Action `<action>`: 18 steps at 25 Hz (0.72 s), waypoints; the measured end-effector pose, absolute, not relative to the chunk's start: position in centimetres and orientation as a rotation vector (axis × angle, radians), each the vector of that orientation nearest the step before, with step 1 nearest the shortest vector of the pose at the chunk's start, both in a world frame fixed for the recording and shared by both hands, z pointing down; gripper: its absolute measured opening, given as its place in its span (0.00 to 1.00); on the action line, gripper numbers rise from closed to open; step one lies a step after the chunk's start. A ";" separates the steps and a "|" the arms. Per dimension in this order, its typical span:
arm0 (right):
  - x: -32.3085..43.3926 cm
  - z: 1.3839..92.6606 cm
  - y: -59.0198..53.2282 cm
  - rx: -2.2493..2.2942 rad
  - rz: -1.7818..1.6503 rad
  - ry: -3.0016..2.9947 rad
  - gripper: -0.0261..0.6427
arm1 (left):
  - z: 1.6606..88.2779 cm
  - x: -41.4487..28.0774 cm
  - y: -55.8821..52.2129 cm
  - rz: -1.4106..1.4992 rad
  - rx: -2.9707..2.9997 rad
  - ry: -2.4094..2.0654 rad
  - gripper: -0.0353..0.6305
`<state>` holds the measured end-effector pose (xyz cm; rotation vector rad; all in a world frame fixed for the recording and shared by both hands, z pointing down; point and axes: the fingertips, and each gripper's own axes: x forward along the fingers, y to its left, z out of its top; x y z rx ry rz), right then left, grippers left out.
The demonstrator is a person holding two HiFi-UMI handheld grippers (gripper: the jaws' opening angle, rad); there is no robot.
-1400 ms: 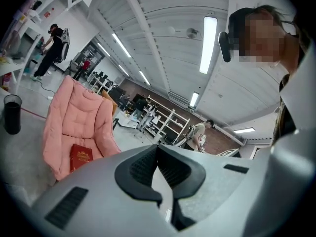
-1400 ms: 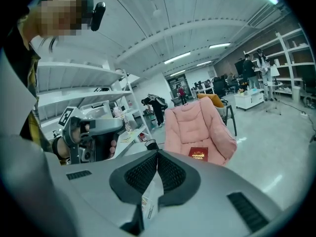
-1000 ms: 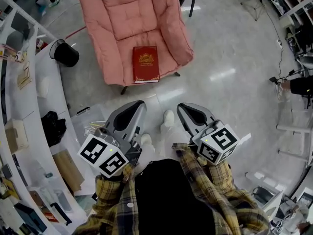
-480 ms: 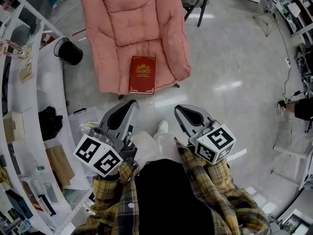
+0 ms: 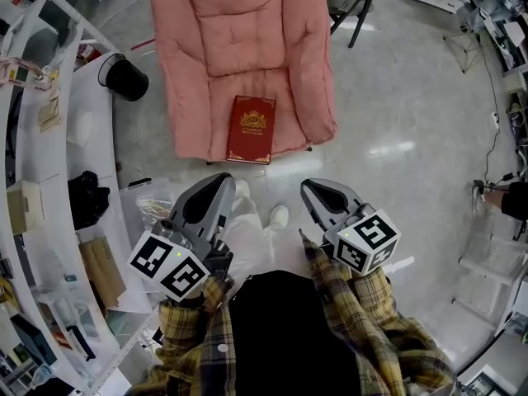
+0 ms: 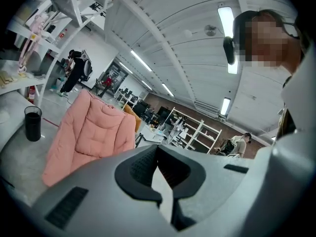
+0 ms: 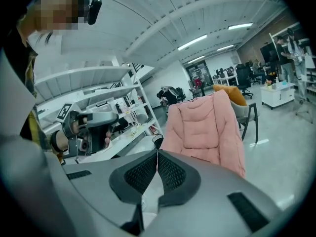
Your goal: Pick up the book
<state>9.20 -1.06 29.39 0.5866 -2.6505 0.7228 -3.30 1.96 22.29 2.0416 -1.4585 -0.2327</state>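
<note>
The red book (image 5: 252, 129) with a gold emblem lies flat on the front of the pink armchair's seat (image 5: 239, 56). My left gripper (image 5: 223, 180) and right gripper (image 5: 309, 186) hang side by side over the floor, short of the chair's front edge and apart from the book. Both are shut with nothing between the jaws. In the left gripper view the left gripper (image 6: 157, 148) points toward the armchair (image 6: 91, 132). In the right gripper view the right gripper (image 7: 157, 153) faces the armchair (image 7: 205, 127). Neither gripper view shows the book.
A black bin (image 5: 124, 77) stands on the floor left of the chair. Curved white shelves (image 5: 37, 163) with clutter and a black bag (image 5: 87, 200) run along the left. A dark chair (image 5: 351, 11) stands behind the armchair. The person's shoes (image 5: 279, 215) are between the grippers.
The armchair and book have come nearer to both grippers, and the view has shifted. Both grippers stayed shut.
</note>
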 end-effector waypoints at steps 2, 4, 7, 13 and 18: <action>8.0 29.5 -1.9 0.603 0.731 -2.642 0.07 | 22.2 -4.6 0.9 -0.240 2.047 -1.453 0.06; 6.8 29.5 -2.8 0.620 0.735 -2.635 0.07 | 22.3 -6.0 -0.3 -0.246 2.056 -1.440 0.06; 4.6 29.5 -4.3 0.647 0.729 -2.624 0.07 | 22.4 -8.1 -2.2 -0.249 2.073 -1.409 0.06; 0.3 30.2 -8.2 0.710 0.736 -2.598 0.07 | 23.2 -12.4 -6.3 -0.215 2.101 -1.365 0.06; -2.4 32.0 -10.5 0.748 0.756 -2.545 0.07 | 25.1 -14.8 -7.7 -0.161 2.094 -1.299 0.06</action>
